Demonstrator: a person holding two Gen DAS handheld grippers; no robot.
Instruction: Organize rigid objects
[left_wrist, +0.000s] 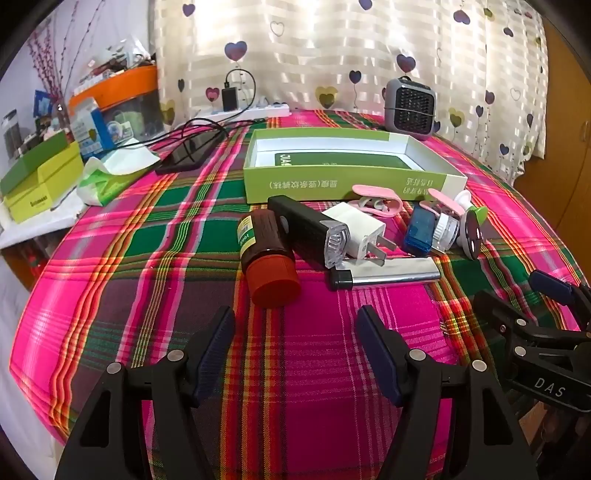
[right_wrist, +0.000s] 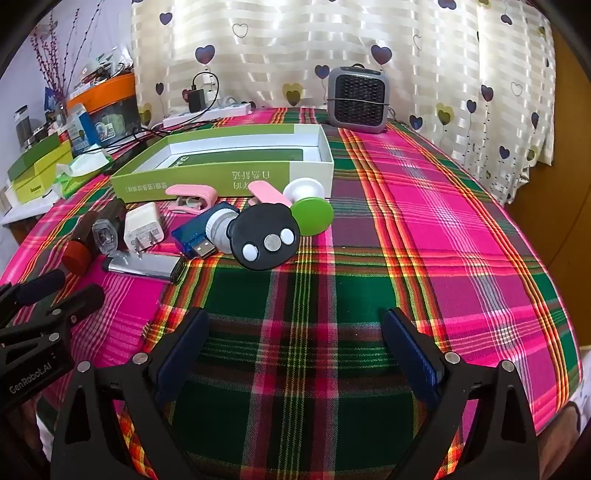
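A table under a bright pink, green and red plaid cloth carries a small heap of hard objects just in front of a shallow open cardboard box with lime-green sides and a white inside, which sits toward the far middle of the table and holds nothing but its green printed floor. At the left of the heap a brown plastic bottle with an orange-red cap lies on its side, cap toward the near edge, touching a black flashlight with a clear lens on its right. A white two-prong wall charger leans against the flashlight, and a silver metal lighter with a black end lies crosswise just near of both. Farther right come a translucent blue USB adapter, a pink plastic clip, and a black round-eared toy piece with white buttons beside a green disc. A grey desk fan stands at the far edge by the heart-print curtain. The left gripper hovers over the cloth near of the bottle, its jaws spread wide with nothing between them. The right gripper hangs over bare cloth to the right, near of the toy piece, jaws likewise wide apart and empty.
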